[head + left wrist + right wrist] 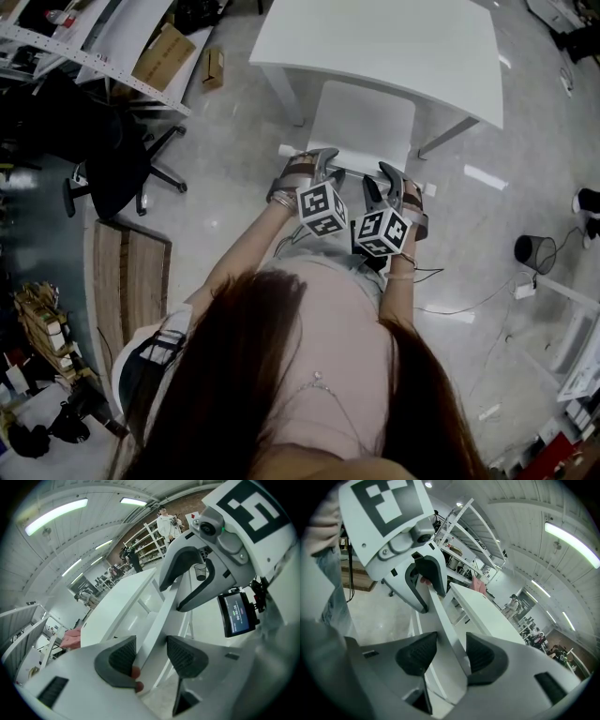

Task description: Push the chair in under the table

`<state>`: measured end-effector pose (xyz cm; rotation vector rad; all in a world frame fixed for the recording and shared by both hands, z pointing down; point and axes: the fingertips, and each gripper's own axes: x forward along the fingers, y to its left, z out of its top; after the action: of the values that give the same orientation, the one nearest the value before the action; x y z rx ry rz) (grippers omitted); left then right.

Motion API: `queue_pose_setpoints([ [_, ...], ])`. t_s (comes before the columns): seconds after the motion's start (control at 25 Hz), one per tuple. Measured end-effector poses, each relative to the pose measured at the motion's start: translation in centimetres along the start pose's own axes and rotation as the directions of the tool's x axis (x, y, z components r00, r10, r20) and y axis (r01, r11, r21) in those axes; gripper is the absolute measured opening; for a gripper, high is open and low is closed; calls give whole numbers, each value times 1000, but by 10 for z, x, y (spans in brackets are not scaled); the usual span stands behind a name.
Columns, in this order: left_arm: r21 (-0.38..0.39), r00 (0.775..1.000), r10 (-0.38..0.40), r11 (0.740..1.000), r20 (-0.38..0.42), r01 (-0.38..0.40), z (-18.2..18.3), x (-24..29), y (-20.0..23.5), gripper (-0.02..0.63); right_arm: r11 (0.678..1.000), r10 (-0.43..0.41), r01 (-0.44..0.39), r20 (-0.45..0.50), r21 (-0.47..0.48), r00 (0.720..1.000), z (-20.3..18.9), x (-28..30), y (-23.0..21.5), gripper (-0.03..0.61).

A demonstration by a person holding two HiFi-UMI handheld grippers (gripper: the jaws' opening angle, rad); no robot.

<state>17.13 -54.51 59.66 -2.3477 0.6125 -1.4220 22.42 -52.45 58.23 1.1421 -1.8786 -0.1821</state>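
A white chair (361,122) stands with its seat partly under the white table (375,42); its backrest top edge (349,172) faces me. My left gripper (314,161) straddles the left end of that edge, and my right gripper (389,178) straddles the right end. In the left gripper view the thin backrest (159,616) runs between the pads of the left gripper (151,656), which is shut on it. In the right gripper view the backrest (440,620) likewise sits clamped in the right gripper (451,656), with the left gripper (424,581) further along the edge.
A black office chair (112,159) stands to the left, beside shelving with a cardboard box (164,56). A wooden board (131,281) lies on the floor at my left. A black bin (534,251) and cables are on the right.
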Motion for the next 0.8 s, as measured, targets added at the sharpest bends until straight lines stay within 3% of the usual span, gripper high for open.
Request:
queue_pose_setpoints([
  [0.8,-11,1000,-13,1000,-19,12,10,18,18,207,1000,-6,6,18,-5,1000,-1,16,-23,202],
])
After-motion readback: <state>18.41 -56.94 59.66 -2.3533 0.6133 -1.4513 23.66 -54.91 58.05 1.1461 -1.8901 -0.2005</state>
